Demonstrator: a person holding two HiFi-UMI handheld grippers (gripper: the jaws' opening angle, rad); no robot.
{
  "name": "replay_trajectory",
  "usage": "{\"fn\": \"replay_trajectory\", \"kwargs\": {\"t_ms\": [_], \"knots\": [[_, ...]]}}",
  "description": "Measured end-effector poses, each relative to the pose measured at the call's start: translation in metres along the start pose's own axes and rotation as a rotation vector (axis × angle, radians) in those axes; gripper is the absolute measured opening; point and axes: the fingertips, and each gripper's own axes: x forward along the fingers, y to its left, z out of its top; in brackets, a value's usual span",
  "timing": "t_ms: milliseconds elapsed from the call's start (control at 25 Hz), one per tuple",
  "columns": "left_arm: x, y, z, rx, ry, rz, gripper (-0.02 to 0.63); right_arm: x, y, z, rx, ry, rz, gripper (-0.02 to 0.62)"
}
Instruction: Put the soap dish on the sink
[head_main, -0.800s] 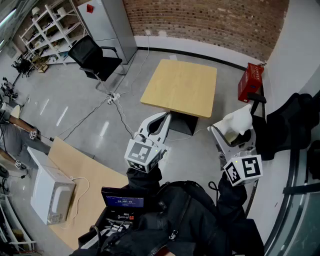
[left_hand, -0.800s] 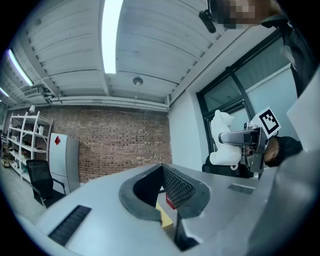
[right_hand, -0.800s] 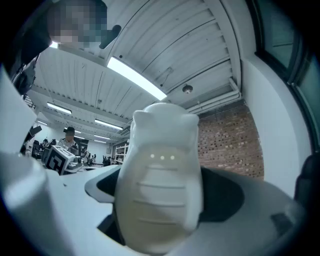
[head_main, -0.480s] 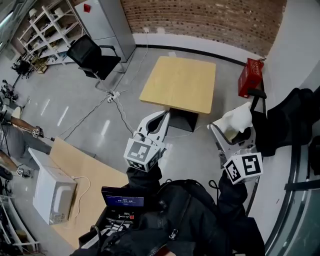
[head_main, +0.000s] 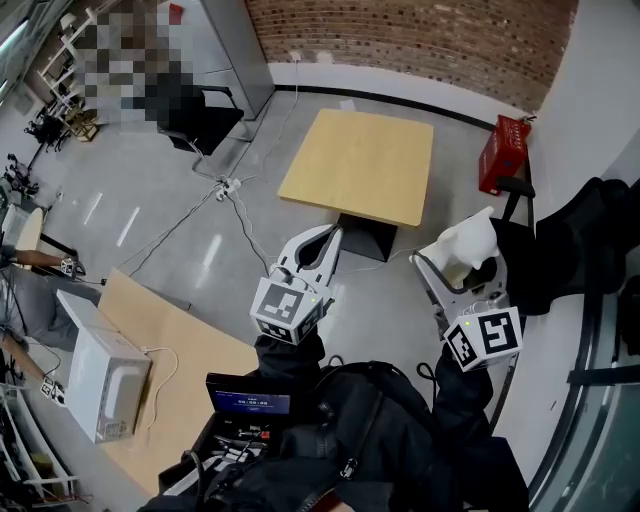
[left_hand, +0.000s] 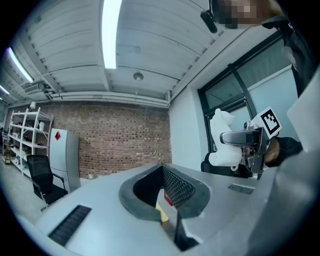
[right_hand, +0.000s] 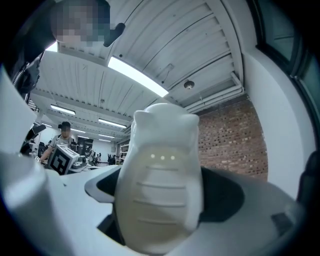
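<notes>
The soap dish (head_main: 468, 243) is white, with a ribbed face and rounded corners. My right gripper (head_main: 462, 262) is shut on it, jaws spread wide around its sides, held level at chest height. In the right gripper view the soap dish (right_hand: 160, 185) fills the middle between the jaws. My left gripper (head_main: 320, 242) is to the left, level, with its pads together and nothing between them. The left gripper view shows its own jaws closed in a V (left_hand: 167, 200) and the soap dish (left_hand: 222, 145) off to the right. No sink is in view.
Below on the floor stand a square wooden table (head_main: 360, 165), a red box (head_main: 502, 153) and a black office chair (head_main: 200, 120). A microwave (head_main: 95, 380) sits on a board at lower left. A dark seat with clothing (head_main: 590, 250) and a glass wall are at the right.
</notes>
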Motion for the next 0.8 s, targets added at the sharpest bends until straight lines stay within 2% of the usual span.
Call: {"fn": "replay_trajectory", "kwargs": {"t_ms": [440, 800], "knots": [[0.005, -0.020, -0.021, -0.027, 0.040, 0.003, 0.003, -0.012, -0.007, -0.020, 0.033, 0.043, 0.032, 0.489], [0.020, -0.017, -0.040, -0.046, 0.068, -0.014, 0.003, 0.007, -0.010, -0.035, 0.059, 0.063, 0.051, 0.489]]}}
